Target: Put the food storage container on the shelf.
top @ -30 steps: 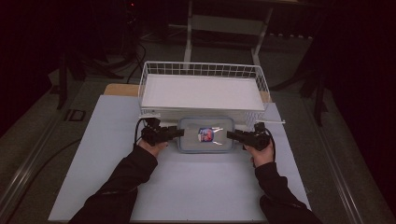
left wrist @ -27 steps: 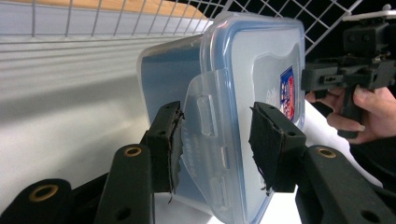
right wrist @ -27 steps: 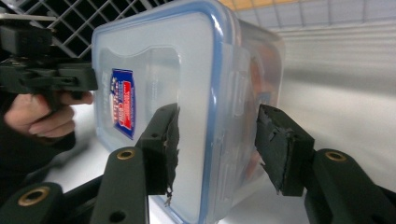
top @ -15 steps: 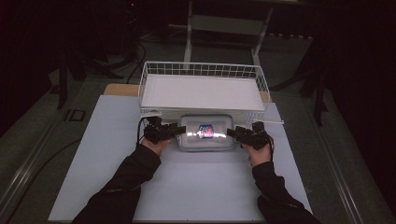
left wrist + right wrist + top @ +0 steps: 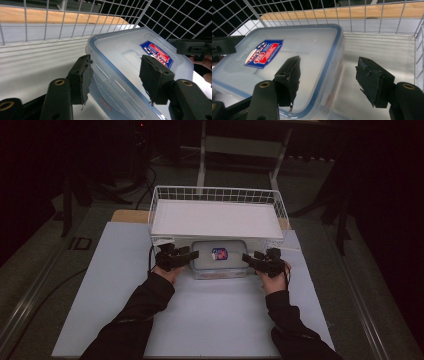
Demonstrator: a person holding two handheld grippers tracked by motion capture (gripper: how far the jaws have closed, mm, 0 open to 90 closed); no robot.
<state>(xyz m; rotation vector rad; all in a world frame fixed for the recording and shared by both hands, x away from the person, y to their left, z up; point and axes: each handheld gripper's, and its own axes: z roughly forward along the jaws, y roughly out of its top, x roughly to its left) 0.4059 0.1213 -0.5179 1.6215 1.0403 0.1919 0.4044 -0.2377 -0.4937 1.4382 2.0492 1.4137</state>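
- Worktop [image 5: 125,295]: pale sheet across it, a strip of bare wood showing beyond the far edge.
- White wire basket [image 5: 165,195]: at the far side of the worktop, floor lined white, near wall just behind the container.
- Clear plastic container [image 5: 200,265]: on the worktop right against the basket's near wall, between the two tools; blue-rimmed lid [image 5: 120,45] on, red-and-blue label [image 5: 219,253] on top.
- Left tool [image 5: 192,254]: at the container's left end, resting on a hand with a dark sleeve. In the left gripper view, jaws spread either side of the lid's rim, one pad out past the end wall, the other above the lid; a gap visible at both pads, nothing pinched. Jaws just been opening.
- Right tool [image 5: 248,258]: at the container's right end, mirrored. In the right gripper view, jaws spread wide across the lid's corner, one pad above the lid, the other out beyond the side, clear of it; nothing pinched. Jaws also just been opening.
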